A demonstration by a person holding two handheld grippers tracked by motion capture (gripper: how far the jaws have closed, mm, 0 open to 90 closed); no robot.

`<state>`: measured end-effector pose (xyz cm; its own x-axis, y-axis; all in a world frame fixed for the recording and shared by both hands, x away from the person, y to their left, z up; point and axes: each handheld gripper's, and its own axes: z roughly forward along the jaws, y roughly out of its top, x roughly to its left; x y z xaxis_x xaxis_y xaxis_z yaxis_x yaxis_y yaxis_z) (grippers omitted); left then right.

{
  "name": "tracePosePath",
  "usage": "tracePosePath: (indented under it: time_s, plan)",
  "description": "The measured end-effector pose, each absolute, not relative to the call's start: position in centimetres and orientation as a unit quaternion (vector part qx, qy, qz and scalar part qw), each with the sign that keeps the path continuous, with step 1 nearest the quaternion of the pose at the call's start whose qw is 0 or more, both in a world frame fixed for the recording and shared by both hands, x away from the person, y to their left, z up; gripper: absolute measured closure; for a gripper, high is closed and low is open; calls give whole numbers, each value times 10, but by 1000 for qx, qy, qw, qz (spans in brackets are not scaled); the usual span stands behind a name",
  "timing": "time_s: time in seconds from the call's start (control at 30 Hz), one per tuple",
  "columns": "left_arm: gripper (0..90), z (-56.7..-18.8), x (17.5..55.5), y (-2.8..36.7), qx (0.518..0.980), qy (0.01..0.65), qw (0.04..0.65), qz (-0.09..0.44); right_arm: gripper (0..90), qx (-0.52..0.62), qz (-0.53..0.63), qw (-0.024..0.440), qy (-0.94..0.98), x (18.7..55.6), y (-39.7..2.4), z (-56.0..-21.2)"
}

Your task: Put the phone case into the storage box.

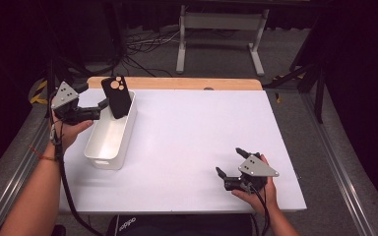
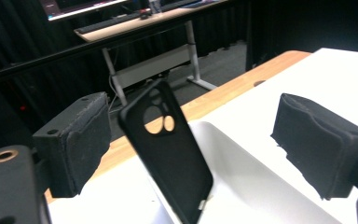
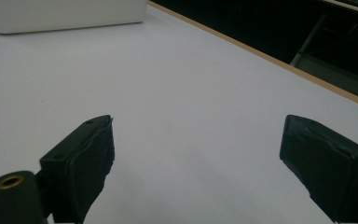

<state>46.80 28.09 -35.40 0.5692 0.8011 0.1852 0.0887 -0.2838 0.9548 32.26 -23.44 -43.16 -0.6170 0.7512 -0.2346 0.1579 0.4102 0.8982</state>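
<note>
One black phone case stands tilted in one white bin, its lower end down inside the far end of the bin and its upper end, with round camera cut-outs, rising above the rim. In the left gripper view the phone case looks matte and smooth, a flat rounded rectangle leaning to one side, with one large and two small holes near its top. The bin is a long, plain plastic tub with rounded corners and glossy walls; nothing else can be seen in it.

There are two grippers. The left gripper, held in the person's left hand, reaches toward the case from the bin's left side. Its two black padded jaws stand wide apart in its own view, one on each side of the case, neither touching it. The pads look like rough foam.

The right gripper, in the right hand, rests low over the near right part of the bench, well apart from the bin. Its jaws are spread wide with only bare white surface between them.

The bench top is white and smooth with a pale wooden strip along its far edge. Beyond it stand a grey table frame and loose cables on the floor.
</note>
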Motion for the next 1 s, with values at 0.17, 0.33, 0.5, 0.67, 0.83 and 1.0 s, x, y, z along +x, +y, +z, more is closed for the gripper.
tracePosePath:
  time_s: [0.17,0.33,0.5,0.67,0.83,1.0]
  plan:
    - [72,-357,462,279,728,304,512,340,109,297,455,326,773,323,-233,-432]
    - [63,-359,454,279,722,308,520,337,109,297,455,327,773,322,-233,-431]
    - [65,-357,444,276,721,295,526,342,109,295,454,327,775,322,-233,-430]
    - [66,-356,435,270,722,284,531,342,109,293,453,326,776,321,-232,-431]
    - [66,-355,424,266,721,273,540,338,109,292,453,327,776,321,-232,-430]
    - [68,-353,413,261,722,261,549,331,109,292,453,327,777,320,-232,-429]
